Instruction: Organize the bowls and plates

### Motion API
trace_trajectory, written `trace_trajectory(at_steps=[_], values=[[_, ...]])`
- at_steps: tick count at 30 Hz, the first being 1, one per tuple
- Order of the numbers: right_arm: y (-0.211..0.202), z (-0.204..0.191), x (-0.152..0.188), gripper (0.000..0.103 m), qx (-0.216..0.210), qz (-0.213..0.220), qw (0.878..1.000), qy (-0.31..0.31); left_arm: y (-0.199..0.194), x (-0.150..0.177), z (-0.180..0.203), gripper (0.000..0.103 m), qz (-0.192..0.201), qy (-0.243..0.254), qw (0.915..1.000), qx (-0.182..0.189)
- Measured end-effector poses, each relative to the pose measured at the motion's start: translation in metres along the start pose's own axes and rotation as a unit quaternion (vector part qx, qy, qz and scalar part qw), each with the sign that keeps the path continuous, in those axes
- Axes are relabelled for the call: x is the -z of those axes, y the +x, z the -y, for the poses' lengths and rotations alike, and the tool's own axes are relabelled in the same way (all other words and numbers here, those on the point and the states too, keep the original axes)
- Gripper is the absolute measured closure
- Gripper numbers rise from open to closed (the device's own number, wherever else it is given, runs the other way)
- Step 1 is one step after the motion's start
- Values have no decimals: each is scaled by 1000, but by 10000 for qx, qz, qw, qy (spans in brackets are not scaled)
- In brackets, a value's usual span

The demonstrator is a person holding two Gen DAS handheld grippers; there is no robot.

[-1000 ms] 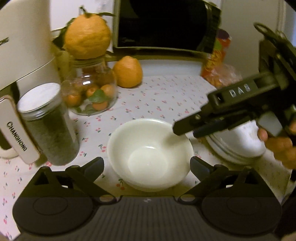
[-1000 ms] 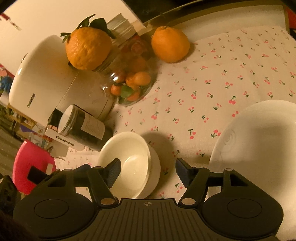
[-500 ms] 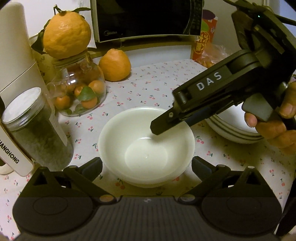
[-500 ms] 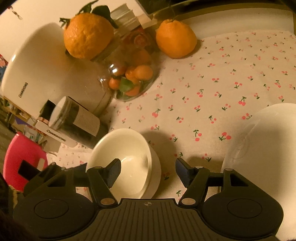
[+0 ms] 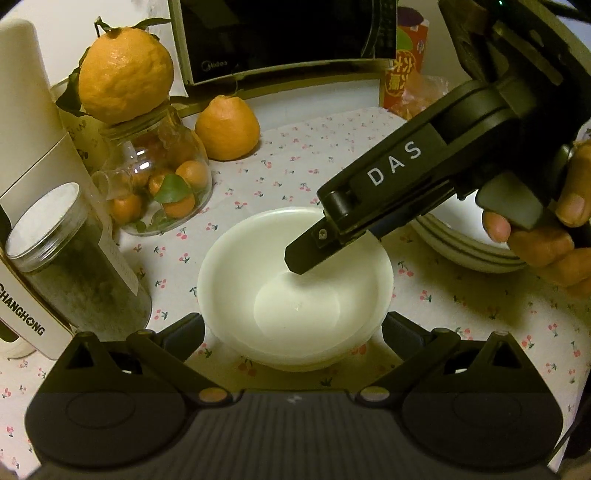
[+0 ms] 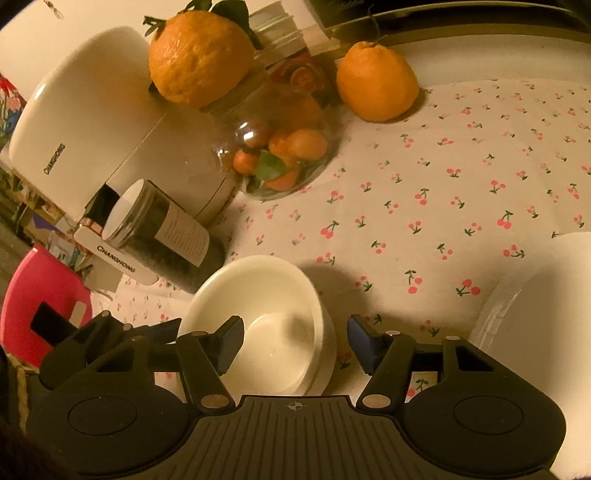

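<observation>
A white bowl (image 5: 295, 288) sits nested in another white bowl on the cherry-print tablecloth; it also shows in the right wrist view (image 6: 266, 325). My left gripper (image 5: 293, 332) is open, its fingers standing either side of the bowl's near rim. My right gripper (image 6: 295, 339) is open and straddles the bowl's right rim, one finger (image 6: 231, 339) inside the bowl and one outside; it shows from the side in the left wrist view (image 5: 306, 254), reaching down into the bowl. A stack of white plates (image 5: 458, 243) lies to the right, also visible in the right wrist view (image 6: 532, 325).
A dark jar with a white lid (image 5: 70, 266) and a white Changhong appliance (image 6: 85, 122) stand left of the bowl. A glass jar of small oranges (image 5: 159, 177) carries a large orange (image 5: 125, 81); another orange (image 5: 227, 127) and a microwave (image 5: 284, 33) stand behind.
My right gripper has moved left and down, from beside the bowl's right rim to over it, with one finger now inside. My left gripper has come closer to the bowl.
</observation>
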State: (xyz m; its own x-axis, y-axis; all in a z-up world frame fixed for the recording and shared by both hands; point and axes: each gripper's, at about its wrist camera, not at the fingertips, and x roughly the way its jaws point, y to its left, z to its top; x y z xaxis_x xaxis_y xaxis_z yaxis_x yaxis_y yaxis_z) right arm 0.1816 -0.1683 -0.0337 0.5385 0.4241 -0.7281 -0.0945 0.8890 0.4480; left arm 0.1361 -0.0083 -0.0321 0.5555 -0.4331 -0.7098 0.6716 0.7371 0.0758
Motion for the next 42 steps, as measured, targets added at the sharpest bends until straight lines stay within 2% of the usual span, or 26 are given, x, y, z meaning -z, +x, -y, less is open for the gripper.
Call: trace_trajectory(at_steps=[5, 7, 11, 14, 19, 26, 33, 42], values=[[6, 2, 1, 48, 69, -126, 9999, -16, 6, 4, 1, 0, -174, 110, 9998, -83], [8, 2, 2, 53, 71, -168, 9998, -16, 9, 6, 4, 0, -246, 194, 9994, -141], [10, 0, 2, 64, 138, -202, 9997, -83, 12, 7, 9, 18, -270, 352, 9988, -194], [8, -1, 2, 72, 246, -154, 9995, -156, 9, 5, 9, 17, -236, 333, 9989, -238], [-4, -4, -2, 72, 263, 19, 9993, -246, -2, -1, 8, 17, 71, 212, 9996, -169], [-33, -2, -4, 72, 316, 303, 9987, -279, -15, -15, 23, 17, 416, 289, 9987, -103], [-74, 23, 2, 72, 366, 567, 9976, -133, -23, -35, 50, 17, 787, 395, 9960, 172], [-115, 66, 8, 72, 650, 794, 9946, 122, -9, -51, 94, 18, 864, 613, 9931, 510]])
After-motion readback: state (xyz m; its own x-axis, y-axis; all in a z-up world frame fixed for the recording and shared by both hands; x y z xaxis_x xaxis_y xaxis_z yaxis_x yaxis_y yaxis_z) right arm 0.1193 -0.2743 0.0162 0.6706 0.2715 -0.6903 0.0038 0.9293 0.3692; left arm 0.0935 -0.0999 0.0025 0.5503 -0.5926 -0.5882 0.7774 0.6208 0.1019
